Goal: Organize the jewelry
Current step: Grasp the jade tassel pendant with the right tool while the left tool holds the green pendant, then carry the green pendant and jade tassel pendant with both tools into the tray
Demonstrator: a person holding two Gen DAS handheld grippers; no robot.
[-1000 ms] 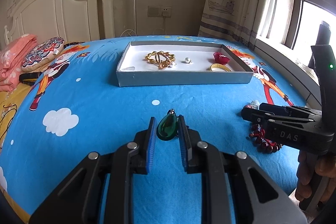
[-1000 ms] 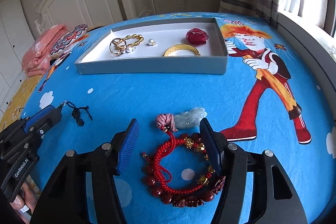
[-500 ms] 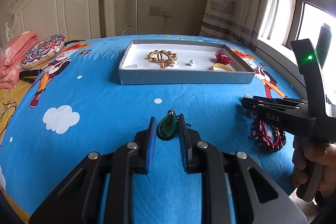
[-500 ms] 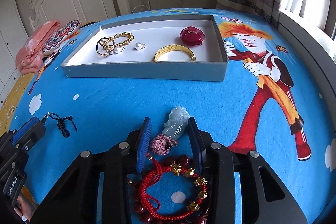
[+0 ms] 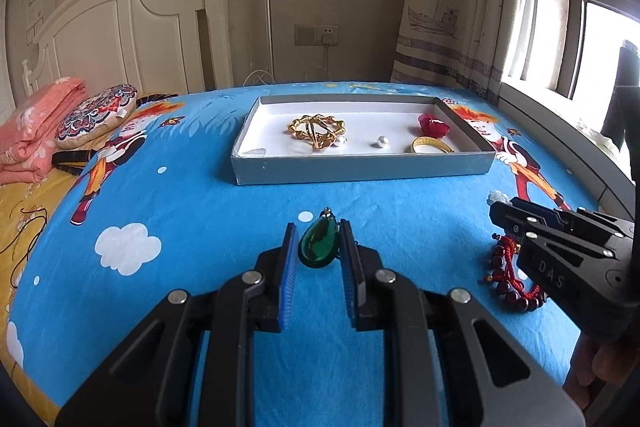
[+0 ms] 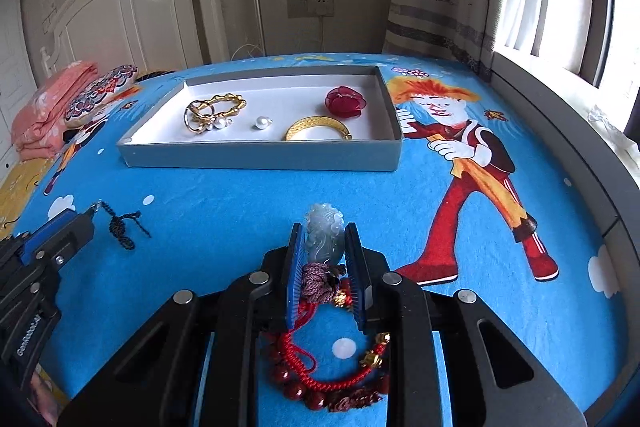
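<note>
While you are holding both tools low over the blue bed [image 5: 200,211], your left gripper [image 5: 319,247] is clamping the green pendant [image 5: 319,243] by its sides, its black cord [image 6: 122,225] trailing onto the cover. Farther back, the grey tray [image 6: 260,157] is carrying a gold chain [image 6: 214,109], a pearl [image 6: 261,123], a gold bangle [image 6: 318,129] and a red flower piece [image 6: 345,101]. Your right gripper [image 6: 325,247] has just been closing and is now pinching the pale jade charm [image 6: 324,239], with its red bead bracelet [image 6: 332,379] hanging beneath.
</note>
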